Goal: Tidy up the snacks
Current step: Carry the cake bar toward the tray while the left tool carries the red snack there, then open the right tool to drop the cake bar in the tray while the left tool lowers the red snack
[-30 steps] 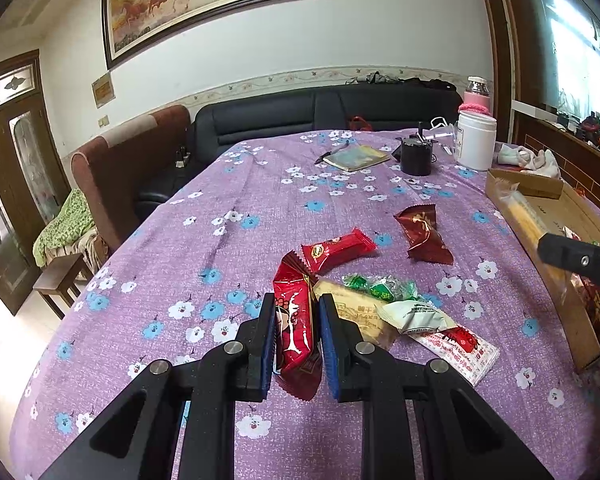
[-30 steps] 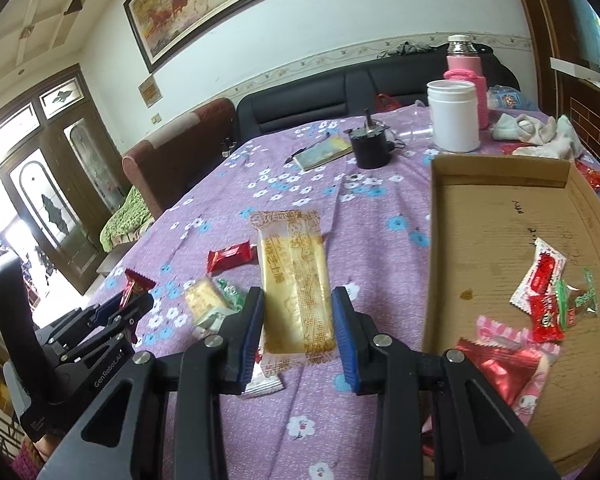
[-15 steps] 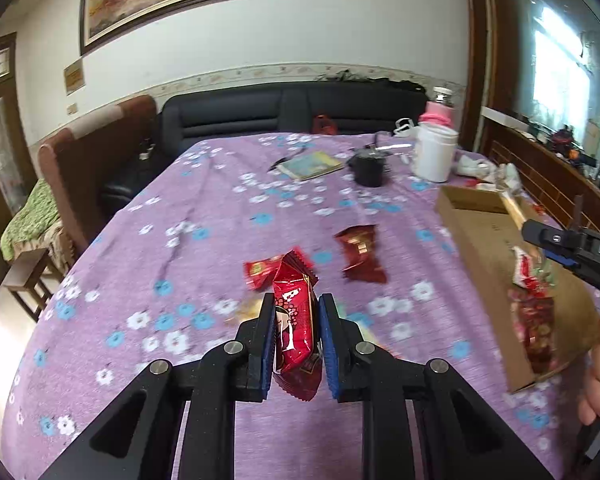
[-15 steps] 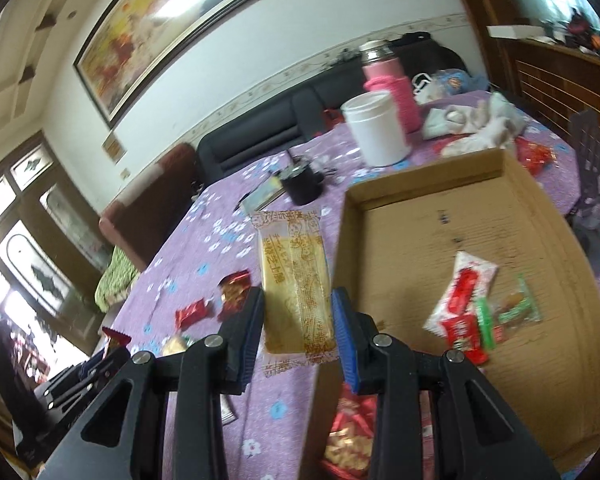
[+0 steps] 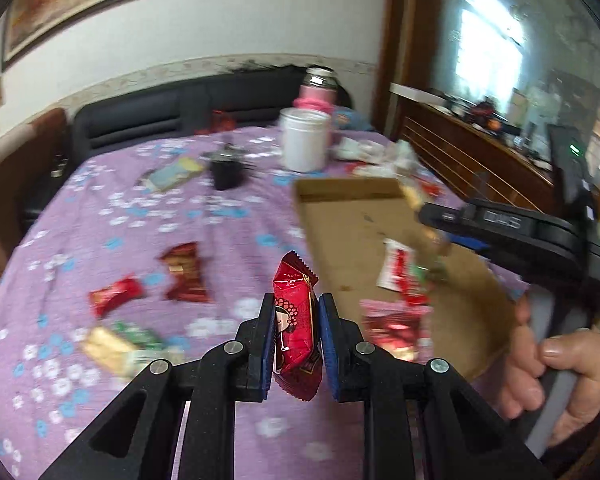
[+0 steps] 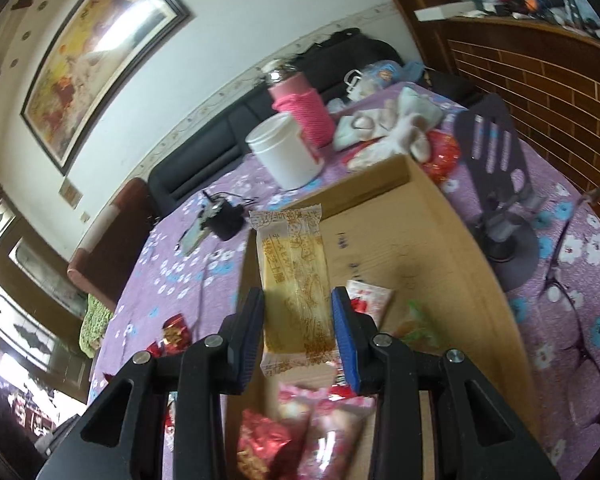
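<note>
Up close, the left claw [image 5: 294, 340] is clamped on a red snack packet [image 5: 295, 320], pinched at its middle so it stands upright and clear of the purple flowered desk [image 5: 220, 216]. Beside it the right claw [image 6: 298, 328] grips a long yellow wafer bar [image 6: 296, 276] by its lower half, the rest poking forward over the cardboard box [image 6: 452, 248], apparently ready to be dropped among the wrappers already gathered there. A few loose snacks [image 5: 186, 272] lie on the cloth to the left, presumably waiting their turn. Farther back stand a white jar [image 6: 286, 156] and a pink flask [image 6: 300, 110], out of the way.
</note>
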Demonstrator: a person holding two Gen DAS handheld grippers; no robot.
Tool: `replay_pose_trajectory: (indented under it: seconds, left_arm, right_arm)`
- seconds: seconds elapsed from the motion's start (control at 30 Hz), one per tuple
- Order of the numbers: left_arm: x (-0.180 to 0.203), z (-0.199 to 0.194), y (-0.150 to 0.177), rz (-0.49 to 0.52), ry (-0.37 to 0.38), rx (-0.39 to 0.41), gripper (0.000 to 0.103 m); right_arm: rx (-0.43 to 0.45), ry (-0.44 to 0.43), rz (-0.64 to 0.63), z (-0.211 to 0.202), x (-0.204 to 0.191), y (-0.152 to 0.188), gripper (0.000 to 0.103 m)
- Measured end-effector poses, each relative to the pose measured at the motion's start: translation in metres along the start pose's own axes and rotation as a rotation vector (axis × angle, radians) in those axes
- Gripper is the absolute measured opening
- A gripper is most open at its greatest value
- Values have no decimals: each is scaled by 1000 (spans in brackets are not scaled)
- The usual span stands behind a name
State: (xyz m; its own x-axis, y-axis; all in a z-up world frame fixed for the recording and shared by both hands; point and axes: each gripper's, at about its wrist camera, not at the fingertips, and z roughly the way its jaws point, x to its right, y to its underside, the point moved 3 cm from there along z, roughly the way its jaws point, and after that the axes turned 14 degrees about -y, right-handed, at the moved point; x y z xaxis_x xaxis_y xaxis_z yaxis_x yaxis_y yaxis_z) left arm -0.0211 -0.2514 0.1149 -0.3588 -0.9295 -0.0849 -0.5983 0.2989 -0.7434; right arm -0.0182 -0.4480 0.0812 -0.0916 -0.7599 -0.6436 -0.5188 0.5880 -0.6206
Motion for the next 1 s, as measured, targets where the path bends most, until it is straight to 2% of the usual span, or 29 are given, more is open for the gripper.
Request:
replay_pose_trajectory:
  seconds: [0.2, 0.33, 0.77, 1.0]
  left_arm:
    - [58, 21, 3, 65, 90, -66, 20]
    - [81, 34, 5, 98, 110, -98, 20]
    - [102, 79, 3, 97, 164, -168, 20]
    - [98, 72, 5, 92, 187, -138, 20]
  right_arm:
    - [-27, 60, 24, 4, 15, -3, 33]
    - [-41, 98, 40, 7, 25, -3, 33]
    - [-76, 165, 65, 17, 43, 2, 33]
    - [-86, 182, 46, 21, 40, 4, 33]
